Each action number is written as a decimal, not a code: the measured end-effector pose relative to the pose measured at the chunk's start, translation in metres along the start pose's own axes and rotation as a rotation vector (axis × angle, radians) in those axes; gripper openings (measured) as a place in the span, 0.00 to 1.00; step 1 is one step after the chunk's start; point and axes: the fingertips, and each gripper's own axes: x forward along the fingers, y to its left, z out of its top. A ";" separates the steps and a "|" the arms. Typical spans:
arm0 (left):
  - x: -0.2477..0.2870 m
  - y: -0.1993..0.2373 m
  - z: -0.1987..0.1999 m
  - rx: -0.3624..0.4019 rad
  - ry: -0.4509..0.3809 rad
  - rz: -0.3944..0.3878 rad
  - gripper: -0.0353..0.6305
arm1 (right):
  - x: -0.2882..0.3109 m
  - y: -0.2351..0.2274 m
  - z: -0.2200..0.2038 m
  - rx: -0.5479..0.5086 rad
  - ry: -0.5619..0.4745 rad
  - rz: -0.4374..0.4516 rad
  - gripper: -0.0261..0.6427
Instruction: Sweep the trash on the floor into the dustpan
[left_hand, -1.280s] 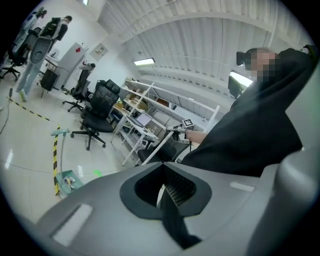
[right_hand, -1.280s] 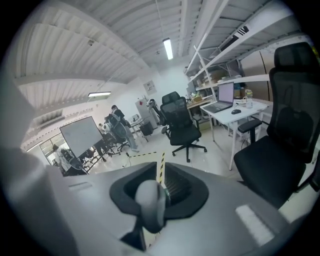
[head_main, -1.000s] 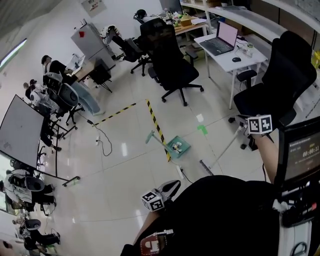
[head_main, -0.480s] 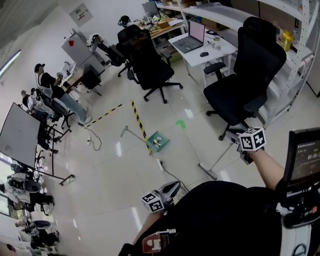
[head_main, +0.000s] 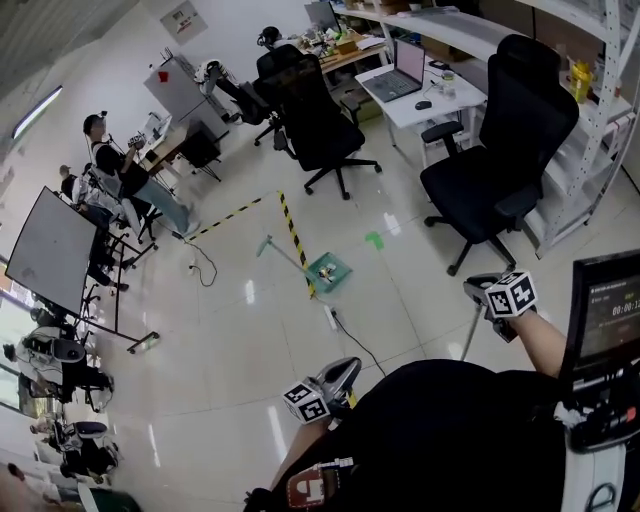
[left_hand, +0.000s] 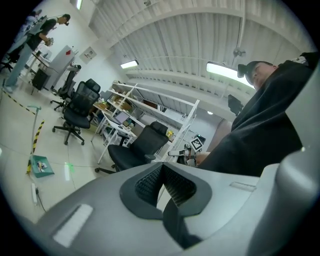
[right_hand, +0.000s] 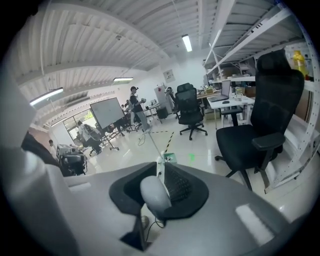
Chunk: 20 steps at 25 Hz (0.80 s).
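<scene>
The right gripper (right_hand: 161, 169), seen from its own camera, has its jaws clamped on the grey end of a broom (right_hand: 154, 194) handle. The head view shows only a short pale length of that handle below the gripper, and the brush end is hidden behind the person's dark top. The left gripper (left_hand: 162, 171) is held close to the body, jaws pressed together on nothing. The green dustpan (head_main: 329, 270) sits well apart on the tiled floor (head_main: 250, 340), beside yellow-black tape (head_main: 291, 224). Pale trash (head_main: 325, 266) lies in it, too small to make out. A cable (head_main: 352, 338) lies between dustpan and person. A black chair (head_main: 498, 150) and a counter (head_main: 440, 100) with a laptop (head_main: 400, 75) stand beyond. People (head_main: 120, 165) sit at far left.
</scene>
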 end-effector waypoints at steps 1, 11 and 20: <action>-0.010 0.002 0.000 0.006 -0.008 0.006 0.05 | 0.007 0.010 -0.004 -0.007 0.014 0.007 0.11; -0.109 0.031 0.005 0.013 -0.072 0.095 0.05 | 0.069 0.109 -0.003 -0.101 0.075 0.116 0.10; -0.131 0.038 0.009 0.015 -0.079 0.097 0.05 | 0.079 0.130 0.018 -0.156 0.042 0.116 0.10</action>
